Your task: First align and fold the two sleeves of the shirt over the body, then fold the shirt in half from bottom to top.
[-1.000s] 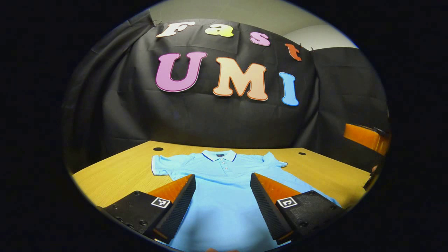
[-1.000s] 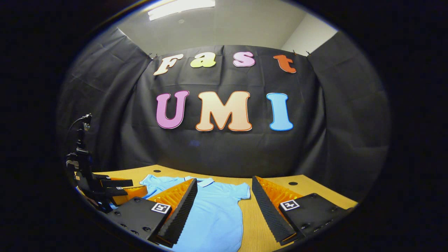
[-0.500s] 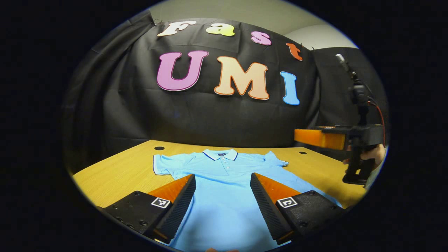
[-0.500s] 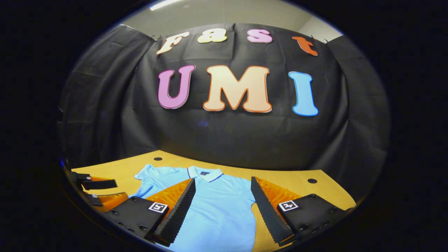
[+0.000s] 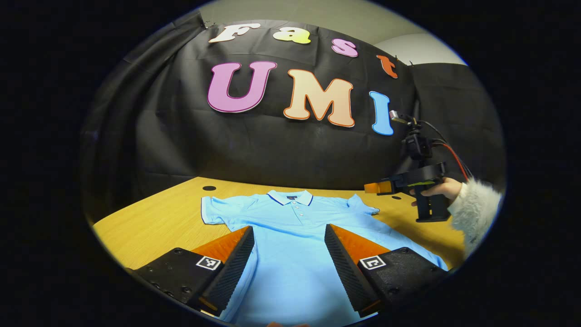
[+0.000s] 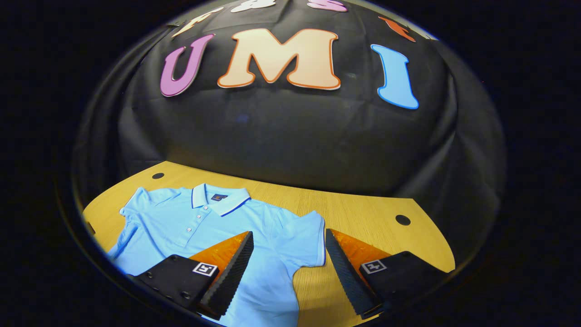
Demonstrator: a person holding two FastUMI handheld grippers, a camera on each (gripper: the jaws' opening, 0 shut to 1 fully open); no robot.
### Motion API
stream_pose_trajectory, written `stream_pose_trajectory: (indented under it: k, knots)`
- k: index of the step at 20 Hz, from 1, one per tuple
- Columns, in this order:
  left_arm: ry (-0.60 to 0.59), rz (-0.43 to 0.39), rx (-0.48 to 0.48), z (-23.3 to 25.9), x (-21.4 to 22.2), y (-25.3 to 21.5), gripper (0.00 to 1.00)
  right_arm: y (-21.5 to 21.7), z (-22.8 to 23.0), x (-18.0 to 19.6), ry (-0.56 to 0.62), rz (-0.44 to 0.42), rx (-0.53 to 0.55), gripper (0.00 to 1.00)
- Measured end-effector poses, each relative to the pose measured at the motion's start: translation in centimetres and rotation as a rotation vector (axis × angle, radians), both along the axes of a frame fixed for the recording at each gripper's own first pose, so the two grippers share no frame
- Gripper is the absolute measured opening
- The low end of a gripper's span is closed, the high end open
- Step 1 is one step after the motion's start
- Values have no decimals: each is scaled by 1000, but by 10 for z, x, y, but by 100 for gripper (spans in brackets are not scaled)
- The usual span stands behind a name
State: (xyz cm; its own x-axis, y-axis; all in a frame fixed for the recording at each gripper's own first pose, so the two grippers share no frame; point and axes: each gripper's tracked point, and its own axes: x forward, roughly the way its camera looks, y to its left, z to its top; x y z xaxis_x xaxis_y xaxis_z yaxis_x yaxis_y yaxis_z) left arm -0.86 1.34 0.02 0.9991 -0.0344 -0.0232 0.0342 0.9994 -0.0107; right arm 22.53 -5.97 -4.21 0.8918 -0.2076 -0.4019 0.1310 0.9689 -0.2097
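Note:
A light blue polo shirt (image 5: 290, 222) lies flat on the wooden table (image 5: 150, 227), collar toward the far wall and both short sleeves spread out. My left gripper (image 5: 288, 265) hovers open over the shirt's lower body. In the left gripper view the right gripper (image 5: 408, 184) is held by a hand above the table beyond the shirt's right sleeve (image 5: 361, 206). In the right gripper view the shirt (image 6: 204, 227) lies left of centre, and my right gripper (image 6: 286, 272) is open above that sleeve (image 6: 304, 240), nothing between its fingers.
A person's hand in a fluffy white sleeve (image 5: 474, 211) holds the right gripper at the right. Small dark holes (image 6: 402, 220) mark the tabletop near its far edge. Bare wood (image 6: 363, 218) lies to the right of the shirt. Black cloth backs the table.
The right gripper has moved forward and tilted down over the shirt's right sleeve. In the left gripper view it came in from the right. The left gripper has barely moved.

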Motion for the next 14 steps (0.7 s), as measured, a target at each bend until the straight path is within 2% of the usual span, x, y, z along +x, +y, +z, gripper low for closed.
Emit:
stream_pose_trajectory:
  k: [3,6,10,14]
  knots:
    - [18,-4,-11,-5,1,0,95,-26,-25,18,64,-82,69,99]
    - [20,-11,-16,-6,2,-2,95,-46,-57,17,145,-152,129,99]
    - [25,-20,-23,-9,3,-4,95,-57,-74,15,184,-157,91,98]
    - [40,-16,-28,-12,4,-3,95,-51,-85,15,213,-165,156,97]
